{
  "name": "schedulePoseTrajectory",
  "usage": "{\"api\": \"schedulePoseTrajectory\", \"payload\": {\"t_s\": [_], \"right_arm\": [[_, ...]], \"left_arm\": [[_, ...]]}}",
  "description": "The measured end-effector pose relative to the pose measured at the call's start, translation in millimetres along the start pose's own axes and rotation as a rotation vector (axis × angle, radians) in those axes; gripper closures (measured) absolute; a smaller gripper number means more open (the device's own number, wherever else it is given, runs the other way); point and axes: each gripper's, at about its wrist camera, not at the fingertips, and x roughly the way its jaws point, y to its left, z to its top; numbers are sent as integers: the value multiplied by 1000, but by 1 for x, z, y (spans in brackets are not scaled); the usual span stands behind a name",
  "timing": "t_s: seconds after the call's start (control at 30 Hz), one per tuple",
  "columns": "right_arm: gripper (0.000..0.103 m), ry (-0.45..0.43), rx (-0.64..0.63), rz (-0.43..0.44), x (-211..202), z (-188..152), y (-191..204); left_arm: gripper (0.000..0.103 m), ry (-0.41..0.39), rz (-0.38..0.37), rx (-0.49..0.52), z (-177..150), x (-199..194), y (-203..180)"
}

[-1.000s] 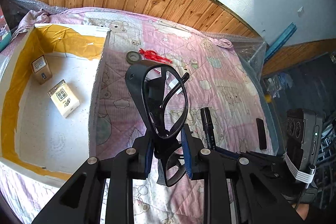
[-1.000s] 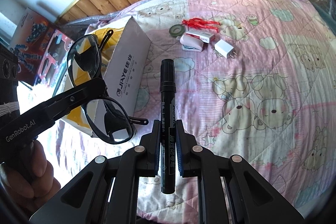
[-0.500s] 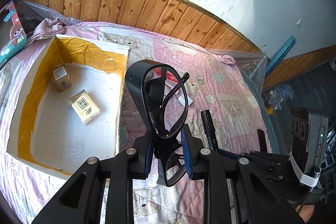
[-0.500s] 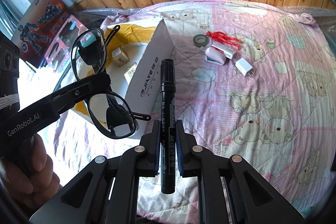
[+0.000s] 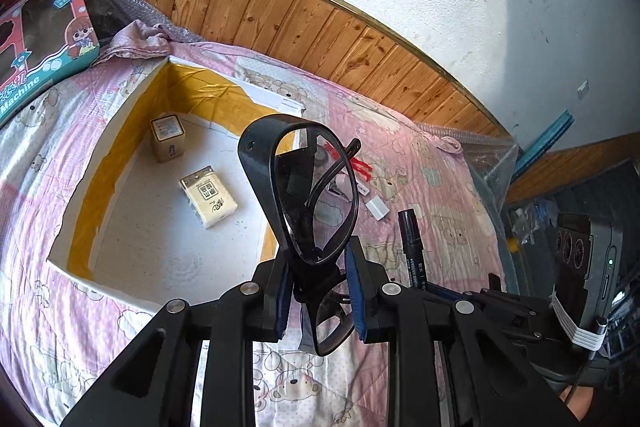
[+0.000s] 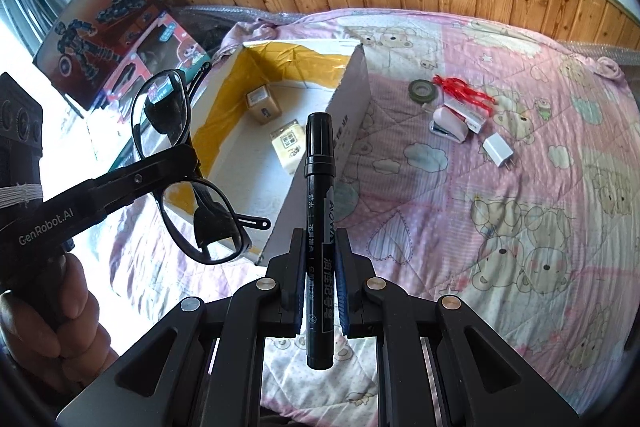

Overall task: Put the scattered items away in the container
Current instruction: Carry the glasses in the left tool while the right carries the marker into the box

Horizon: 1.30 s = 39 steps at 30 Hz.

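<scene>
A bed under a pink bear-print quilt point(image 6: 500, 187) carries a white box point(image 5: 120, 155); our left tool point(image 5: 320, 291) pinches black glasses point(image 5: 316, 195) at the bridge, light and breakable, held above the box edge; our right tool point(image 6: 318, 283) clamps a stiff, smooth marker point(image 6: 319, 195) mid-barrel, just beside the box.

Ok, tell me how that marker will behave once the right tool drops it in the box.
The marker looks rigid and light, so it should fall cleanly. Its round barrel will probably roll on the box floor until it meets a wall or the packets. The cap seems seated, so leaking looks unlikely.
</scene>
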Motion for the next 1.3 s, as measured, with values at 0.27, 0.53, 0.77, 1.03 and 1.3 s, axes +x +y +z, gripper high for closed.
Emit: {"api": "schedulePoseTrajectory", "payload": {"t_s": [0.27,0.53,0.77,1.03,1.3], "right_arm": [[90,7,-48,26,2,7,17],[90,-2,-81,57,3,19,33],[90,-5,-113,80,7,31,46],[90,7,-151,104,17,44,61],[90,23,-183,130,28,59,72]], "left_arm": [[78,-21,13,-43,-1,-13,18],[78,-44,33,-80,3,-25,37],[78,-52,58,-108,6,-31,52],[78,-54,73,-130,12,-32,61],[78,-54,90,-159,20,-29,75]]}}
